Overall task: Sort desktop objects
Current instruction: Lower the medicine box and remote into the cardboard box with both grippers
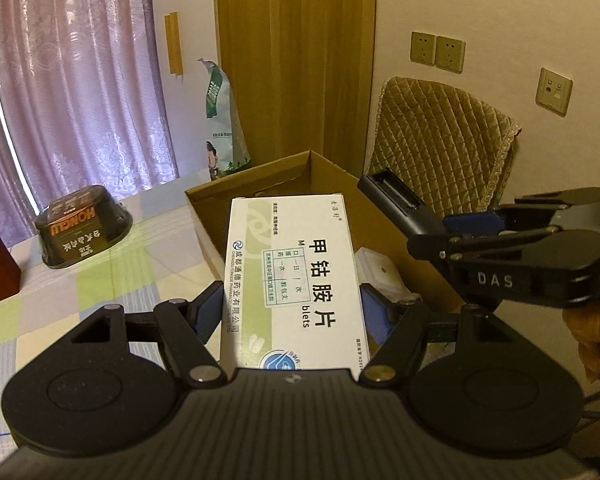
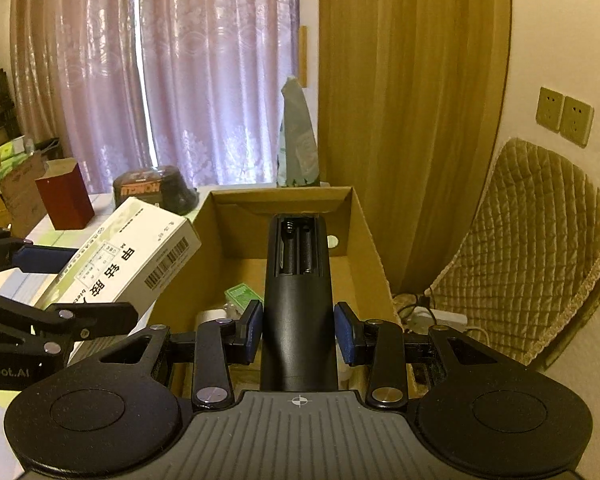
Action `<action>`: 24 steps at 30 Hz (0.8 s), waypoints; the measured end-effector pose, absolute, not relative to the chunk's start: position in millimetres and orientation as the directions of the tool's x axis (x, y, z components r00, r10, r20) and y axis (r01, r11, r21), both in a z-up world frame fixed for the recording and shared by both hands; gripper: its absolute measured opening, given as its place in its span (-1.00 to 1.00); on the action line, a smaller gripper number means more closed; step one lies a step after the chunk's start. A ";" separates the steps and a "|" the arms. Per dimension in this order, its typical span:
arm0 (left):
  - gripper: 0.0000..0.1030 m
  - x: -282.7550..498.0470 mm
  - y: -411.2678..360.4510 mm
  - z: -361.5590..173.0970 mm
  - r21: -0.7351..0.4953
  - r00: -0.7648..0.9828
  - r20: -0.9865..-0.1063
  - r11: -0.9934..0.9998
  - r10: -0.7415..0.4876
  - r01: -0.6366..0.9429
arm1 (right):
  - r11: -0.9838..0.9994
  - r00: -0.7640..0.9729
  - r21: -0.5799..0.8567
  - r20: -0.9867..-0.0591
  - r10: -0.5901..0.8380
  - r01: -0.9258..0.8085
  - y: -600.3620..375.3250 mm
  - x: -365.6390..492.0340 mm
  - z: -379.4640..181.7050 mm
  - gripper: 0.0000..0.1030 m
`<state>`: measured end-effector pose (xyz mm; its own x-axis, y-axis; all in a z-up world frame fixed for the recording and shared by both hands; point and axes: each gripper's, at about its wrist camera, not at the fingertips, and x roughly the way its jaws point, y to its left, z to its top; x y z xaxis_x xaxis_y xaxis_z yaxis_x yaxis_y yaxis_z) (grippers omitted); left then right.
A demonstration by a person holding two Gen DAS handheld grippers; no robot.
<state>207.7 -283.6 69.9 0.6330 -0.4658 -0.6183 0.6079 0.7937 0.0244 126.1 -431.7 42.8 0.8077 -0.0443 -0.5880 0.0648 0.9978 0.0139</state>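
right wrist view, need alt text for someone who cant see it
The right gripper holds a black remote control, battery bay open and empty, over an open cardboard box. At left, the left gripper holds a white medicine box; pink curtains hang behind.

L gripper [image 1: 292, 304], bottom centre of its own view: blue pads [image 1: 210, 308] pressed on both sides of a white box, clamped. R gripper [image 2: 299, 330], bottom centre of its view: jaws closed on a black remote. R gripper at right edge of L view, hand [image 1: 588, 332] behind it.
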 end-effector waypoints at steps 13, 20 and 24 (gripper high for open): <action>0.31 223.1 -300.4 55.6 0.012 0.611 -0.635 0.784 -0.473 0.620 | 0.996 0.795 0.036 -0.605 -0.047 0.086 -444.2 141.3 31.8 -0.28; 0.31 230.8 -312.2 44.1 0.018 0.598 -0.651 0.778 -0.468 0.628 | 0.994 0.787 0.049 -0.615 -0.044 0.094 -451.1 146.7 24.8 -0.28; 0.31 233.5 -317.3 39.4 0.020 0.591 -0.659 0.775 -0.465 0.632 | 0.994 0.785 0.054 -0.618 -0.043 0.097 -453.4 146.5 22.1 -0.28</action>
